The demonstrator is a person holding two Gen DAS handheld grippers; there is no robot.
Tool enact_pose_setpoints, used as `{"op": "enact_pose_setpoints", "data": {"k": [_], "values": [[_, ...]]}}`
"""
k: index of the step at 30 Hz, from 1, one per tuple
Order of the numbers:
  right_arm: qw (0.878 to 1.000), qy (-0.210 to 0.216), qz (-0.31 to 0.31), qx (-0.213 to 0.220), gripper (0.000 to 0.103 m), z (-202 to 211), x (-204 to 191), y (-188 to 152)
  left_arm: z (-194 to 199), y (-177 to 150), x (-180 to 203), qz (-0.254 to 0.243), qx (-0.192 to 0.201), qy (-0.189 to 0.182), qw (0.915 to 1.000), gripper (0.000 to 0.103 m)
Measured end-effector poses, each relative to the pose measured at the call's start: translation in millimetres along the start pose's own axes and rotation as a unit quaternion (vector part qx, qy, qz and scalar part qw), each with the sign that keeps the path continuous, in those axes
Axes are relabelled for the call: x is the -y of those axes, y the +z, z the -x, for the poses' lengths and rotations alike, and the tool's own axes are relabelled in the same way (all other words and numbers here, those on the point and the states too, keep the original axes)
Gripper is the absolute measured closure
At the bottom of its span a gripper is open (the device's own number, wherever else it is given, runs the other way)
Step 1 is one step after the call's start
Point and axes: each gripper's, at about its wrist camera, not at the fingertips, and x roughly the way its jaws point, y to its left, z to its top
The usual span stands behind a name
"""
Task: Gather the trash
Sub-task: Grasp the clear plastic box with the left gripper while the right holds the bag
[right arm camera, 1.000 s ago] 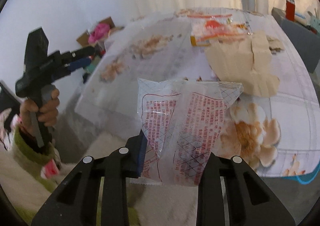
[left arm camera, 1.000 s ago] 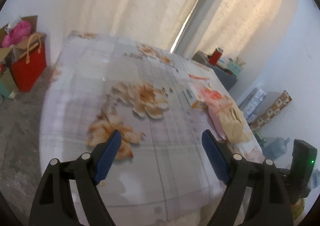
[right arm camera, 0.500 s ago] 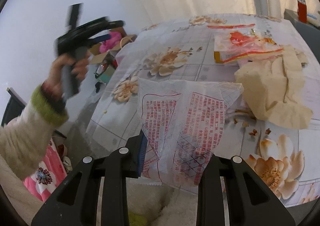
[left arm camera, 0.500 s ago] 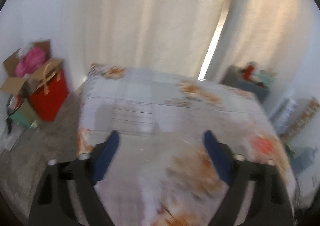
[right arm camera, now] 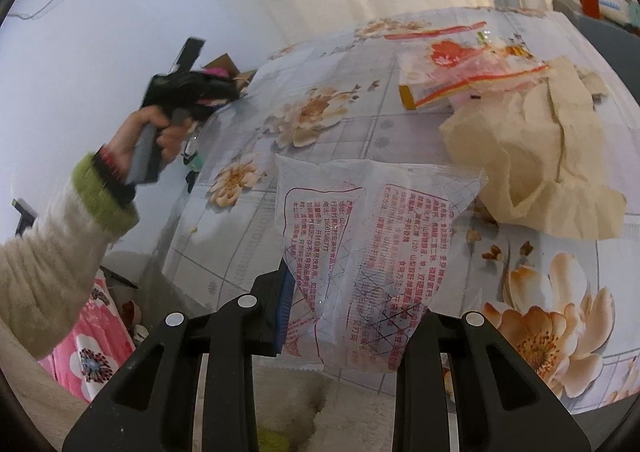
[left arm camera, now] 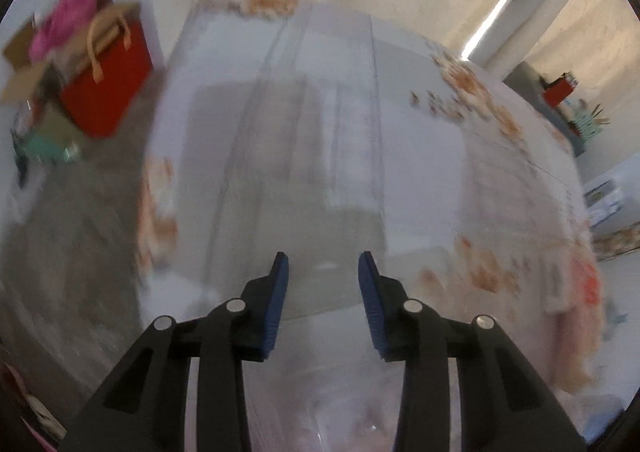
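Right gripper (right arm camera: 352, 316) pinching clear wrapper (right arm camera: 372, 252) near table (right arm camera: 360, 124) edge; left gripper (left arm camera: 323, 280) jaws just been closing, half spread, nothing between.

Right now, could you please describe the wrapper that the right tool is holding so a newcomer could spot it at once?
Start at the table with the floral tablecloth. At its near edge the right tool clamps a clear plastic wrapper. Unlike the crumpled beige paper and the orange-printed packet behind it, it is see-through with dense red text.

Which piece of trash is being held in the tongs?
The clear wrapper with red writing, pinched in the right tongs. The orange packet and crumpled tan paper lie on the table.
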Motion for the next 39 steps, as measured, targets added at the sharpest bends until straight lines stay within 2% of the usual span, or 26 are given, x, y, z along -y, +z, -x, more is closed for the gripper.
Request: {"op": "enact_pose_setpoints", "data": {"k": [4, 6, 8, 11, 13, 15, 16, 18, 20, 21, 23, 24, 25, 26, 27, 31, 33, 35, 39], "values": [[1.000, 0.001, 0.000, 0.004, 0.077, 5.2, -3.4, -2.6, 12.3, -38.5, 5.0, 0.018, -0.024, -0.062, 0.9976, 0.062], [1.000, 0.003, 0.001, 0.008, 0.077, 10.2, -6.8, -4.8, 25.1, -57.5, 8.0, 0.023, -0.013, -0.097, 0.9950, 0.057], [1.000, 0.005, 0.000, 0.010, 0.077, 12.7, -8.8, -6.8, 46.1, -73.9, 14.1, 0.013, 0.020, -0.125, 0.9919, 0.048], [1.000, 0.005, 0.001, 0.011, 0.077, 17.1, -10.9, -10.1, 76.7, -90.8, 29.3, -0.043, 0.075, -0.140, 0.9864, 0.030], [1.000, 0.005, 0.001, 0.011, 0.076, 18.2, -12.1, -12.3, 96.0, -107.9, 54.6, -0.134, 0.099, -0.133, 0.9770, 0.016], [1.000, 0.006, -0.001, 0.010, 0.076, 18.4, -12.8, -14.1, 102.2, -125.2, 79.9, -0.234, 0.103, -0.113, 0.9603, 0.009], [1.000, 0.006, -0.002, 0.009, 0.076, 18.1, -13.5, -15.0, 102.2, -134.7, 92.2, -0.284, 0.107, -0.092, 0.9484, 0.008], [1.000, 0.006, -0.004, 0.008, 0.076, 15.0, -14.5, -14.3, 98.3, -151.3, 109.7, -0.377, 0.124, -0.040, 0.9169, 0.006], [1.000, 0.006, -0.004, 0.005, 0.075, 11.0, -15.6, -12.4, 92.1, -166.8, 117.7, -0.459, 0.136, 0.002, 0.8777, 0.006], [1.000, 0.005, -0.002, 0.003, 0.075, 9.5, -17.3, -12.0, 85.5, -174.9, 124.0, -0.503, 0.137, 0.027, 0.8532, 0.006], [1.000, 0.003, 0.002, 0.002, 0.075, 6.9, -19.4, -11.8, 76.7, -178.5, 127.9, -0.538, 0.126, 0.046, 0.8320, 0.006], [1.000, 0.002, 0.004, 0.001, 0.075, 5.3, -20.2, -10.9, 73.8, -177.3, 127.3, -0.544, 0.122, 0.048, 0.8285, 0.006], [1.000, 0.001, 0.005, 0.001, 0.075, 3.4, -20.5, -10.4, 71.7, -174.4, 126.7, -0.545, 0.118, 0.050, 0.8285, 0.006], [1.000, 0.001, 0.004, 0.001, 0.074, 1.7, -20.6, -9.8, 69.2, -168.0, 126.7, -0.541, 0.113, 0.048, 0.8320, 0.006], [1.000, 0.001, 0.003, 0.001, 0.074, 0.3, -20.8, -10.0, 70.2, -163.9, 124.8, -0.535, 0.107, 0.045, 0.8366, 0.006], [1.000, 0.002, -0.003, -0.004, 0.074, -6.2, -18.4, -8.8, 59.2, -140.1, 117.9, -0.491, 0.071, 0.022, 0.8679, 0.006], [1.000, 0.002, -0.006, -0.007, 0.074, -9.7, -15.8, -8.2, 49.7, -134.0, 114.7, -0.482, 0.049, 0.016, 0.8748, 0.006], [1.000, 0.003, -0.008, -0.009, 0.074, -11.0, -12.8, -7.9, 36.6, -132.8, 114.4, -0.487, 0.031, 0.023, 0.8724, 0.006], [1.000, 0.006, -0.018, -0.014, 0.074, -16.9, -6.2, -5.0, 20.4, -137.6, 118.0, -0.504, 0.022, 0.053, 0.8615, 0.006]]}}
